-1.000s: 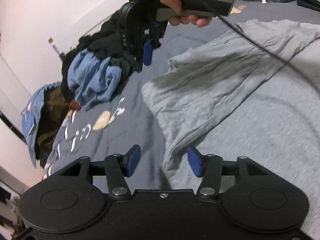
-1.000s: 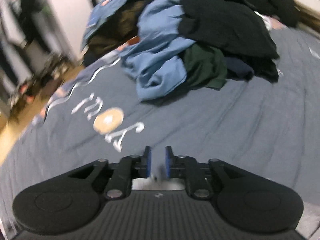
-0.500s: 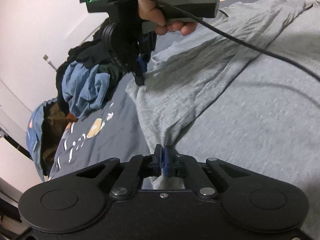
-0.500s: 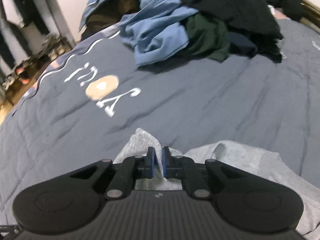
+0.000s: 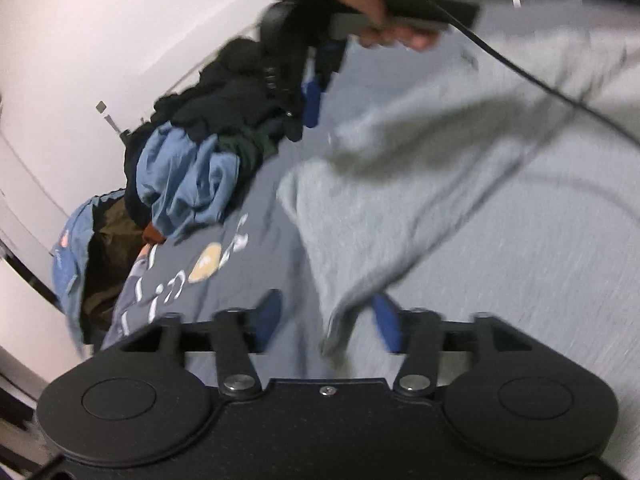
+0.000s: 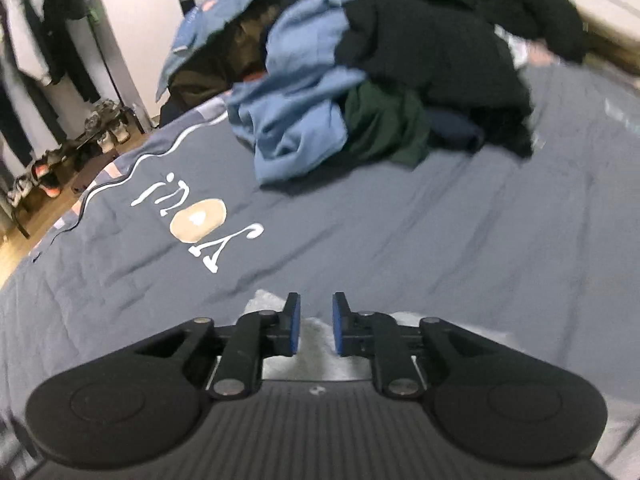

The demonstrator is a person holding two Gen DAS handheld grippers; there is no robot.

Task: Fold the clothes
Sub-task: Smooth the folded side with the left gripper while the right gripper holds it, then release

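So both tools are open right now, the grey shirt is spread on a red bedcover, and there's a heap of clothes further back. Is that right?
Not quite: the bedcover is dark blue-grey, not red, as the right wrist view shows. The rest holds: the left tool and right tool are open, the grey shirt is spread out, and the heap of clothes lies further back.

White lettering on the bedspread (image 6: 400,240), seen upside down, can't be read.

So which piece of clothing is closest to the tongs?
The grey shirt, spread flat on the bed. Its edge lies right between the open left tongs. The blue top, black clothes and green one are bunched in the pile farther away.
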